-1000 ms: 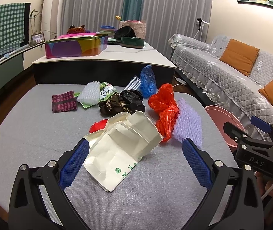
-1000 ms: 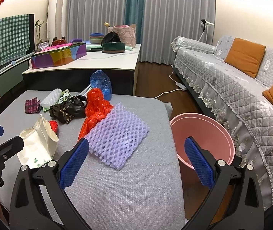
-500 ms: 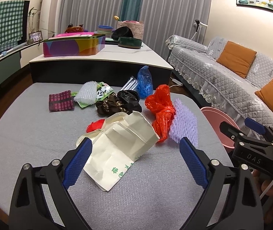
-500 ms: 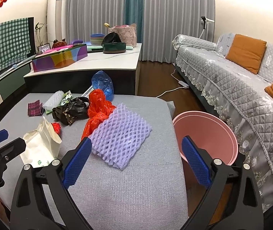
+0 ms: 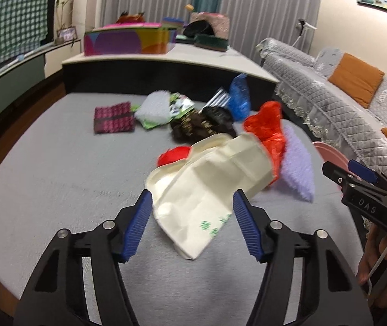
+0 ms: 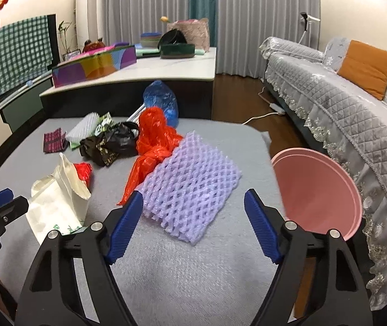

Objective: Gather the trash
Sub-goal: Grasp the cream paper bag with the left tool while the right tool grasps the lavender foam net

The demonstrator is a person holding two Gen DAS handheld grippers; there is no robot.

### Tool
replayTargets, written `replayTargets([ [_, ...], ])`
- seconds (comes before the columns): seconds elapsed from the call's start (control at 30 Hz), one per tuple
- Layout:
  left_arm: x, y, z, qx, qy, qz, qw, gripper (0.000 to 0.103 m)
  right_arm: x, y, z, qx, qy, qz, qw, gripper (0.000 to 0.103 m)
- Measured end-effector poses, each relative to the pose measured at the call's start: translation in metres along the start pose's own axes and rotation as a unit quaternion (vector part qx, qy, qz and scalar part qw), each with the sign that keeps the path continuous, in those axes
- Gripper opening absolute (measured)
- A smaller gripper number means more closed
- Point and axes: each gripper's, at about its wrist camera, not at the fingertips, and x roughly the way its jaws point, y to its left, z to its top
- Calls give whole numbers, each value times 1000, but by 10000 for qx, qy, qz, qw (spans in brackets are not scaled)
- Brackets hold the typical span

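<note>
Left tongs (image 5: 192,220): spread wide and empty, low over the grey counter (image 5: 57,168), aimed at the cream paper bag (image 5: 209,182); pads either side of the bag's near end, apparently not touching it yet.
Right tongs (image 6: 193,221): likewise spread and empty, hovering just short of the purple foam net (image 6: 190,187).
Pink bin (image 6: 315,190): standing off the counter's right edge beside the sofa (image 6: 356,103), mouth tilted toward the counter; probably placed so for dropping trash in with a short swing.
Cream paper bag: lying flat and crumpled near the counter's front, directly ahead of the left tongs, partly between its pads.
Purple foam net: flat on the counter, near edge just ahead of and between the right tongs' pads, close to the bin.
Red plastic bag (image 6: 155,138): crumpled behind the net, touching it, well beyond either tongs.
Black wrapper (image 6: 109,144): further back, left of the red bag.
Blue bag (image 6: 162,102): at the counter's far edge.
Small scraps: white foam net (image 5: 152,107) and magenta packet (image 5: 113,116) at far left, out of immediate reach.
</note>
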Motion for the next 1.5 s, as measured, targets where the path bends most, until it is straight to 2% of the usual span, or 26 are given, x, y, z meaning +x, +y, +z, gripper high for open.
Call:
replayTargets([
  [0.27, 29, 16, -3, -185, 277, 58, 9994, 60, 39, 16, -6, -187, 429, 178, 9987, 76],
  [0.43, 44, 21, 0, -275, 372, -41, 9989, 60, 55, 24, -9, -375, 559, 151, 9976, 76],
  [0.47, 46, 21, 0, -280, 406, -72, 9988, 59, 58, 25, -10, -397, 581, 121, 9974, 76],
  [0.53, 50, 21, 0, -284, 453, -116, 9985, 48, 62, 24, -9, -410, 624, 97, 9972, 76],
  [0.57, 52, 21, 0, -283, 469, -130, 9984, 46, 62, 24, -9, -406, 629, 82, 9972, 72],
  [0.63, 54, 21, 1, -282, 494, -137, 9983, 32, 63, 25, -9, -431, 625, 74, 9971, 64],
  [0.67, 54, 21, 1, -275, 503, -164, 9982, 30, 63, 25, -9, -455, 622, 85, 9970, 62],
  [0.77, 49, 17, 2, -196, 426, -185, 9987, 21, 61, 26, -10, -536, 612, 140, 9966, 33],
  [0.8, 47, 16, 2, -164, 381, -211, 9989, 18, 60, 26, -10, -546, 607, 150, 9965, 28],
  [0.87, 43, 14, 4, -133, 341, -241, 9990, 14, 57, 24, -9, -524, 589, 165, 9968, 11],
  [0.97, 36, 11, 6, -99, 243, -319, 9991, 10, 48, 20, -6, -497, 473, 170, 9975, 1],
  [1.2, 9, -4, 12, 24, -67, -460, 9989, 8, 20, 8, -2, -509, 157, 110, 9985, 1],
  [1.3, -1, -8, 14, 25, -143, -425, 9990, 6, 20, -10, -4, -114, 279, 169, 9994, 10],
  [1.33, -5, -10, 15, 36, -189, -409, 9990, 6, 22, -13, -5, -57, 335, 208, 9992, 22],
  [1.37, -7, -10, 16, 45, -227, -398, 9989, 6, 24, -15, -7, -55, 353, 211, 9991, 43],
  [1.4, -10, -10, 17, 54, -274, -391, 9988, 6, 25, -15, -9, -89, 353, 195, 9991, 51],
  [1.43, -11, -10, 18, 45, -294, -397, 9988, 6, 27, -14, -11, -139, 365, 186, 9991, 57],
  [1.5, -11, -7, 20, 8, -301, -395, 9988, 6, 36, -12, -13, -204, 510, 223, 9982, 57],
])
